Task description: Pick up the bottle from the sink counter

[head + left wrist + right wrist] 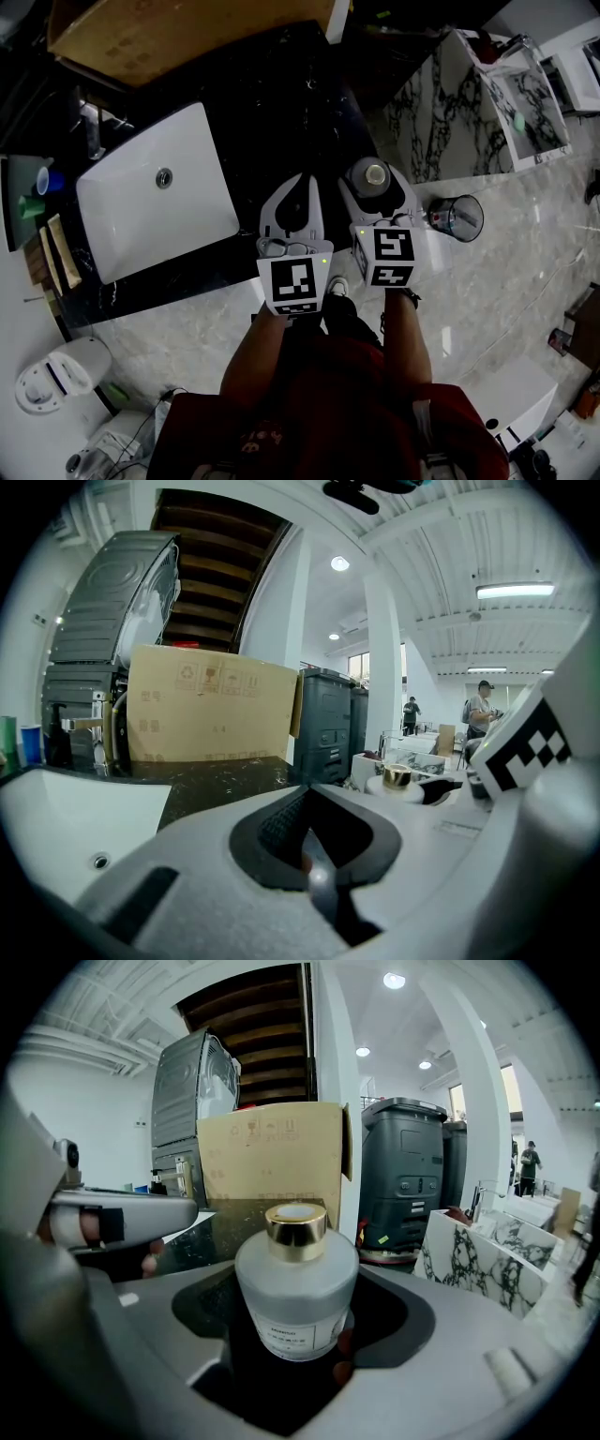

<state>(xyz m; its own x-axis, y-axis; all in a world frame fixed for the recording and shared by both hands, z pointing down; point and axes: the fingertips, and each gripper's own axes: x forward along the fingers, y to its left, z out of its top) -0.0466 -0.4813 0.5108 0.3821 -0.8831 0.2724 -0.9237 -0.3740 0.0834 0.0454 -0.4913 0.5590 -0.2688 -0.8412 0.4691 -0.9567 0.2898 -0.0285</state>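
Observation:
A frosted grey bottle (295, 1302) with a gold cap (295, 1225) and a white label stands upright inside my right gripper (300, 1279). The jaws flank it with dark gaps on both sides, so that gripper is open around it. From the head view the bottle (376, 174) is at the right end of the black sink counter (272, 122), between the right gripper's (375, 190) white jaws. What the bottle's base rests on is hidden. My left gripper (298, 183) hovers just left of it, shut and empty (309, 791).
A white sink basin (159, 202) is set in the counter to the left. A cardboard box (187, 33) stands at the back. To the right are a white marble unit (441, 122), a dark bin (408, 1176) and a glass cup (457, 217) on the floor.

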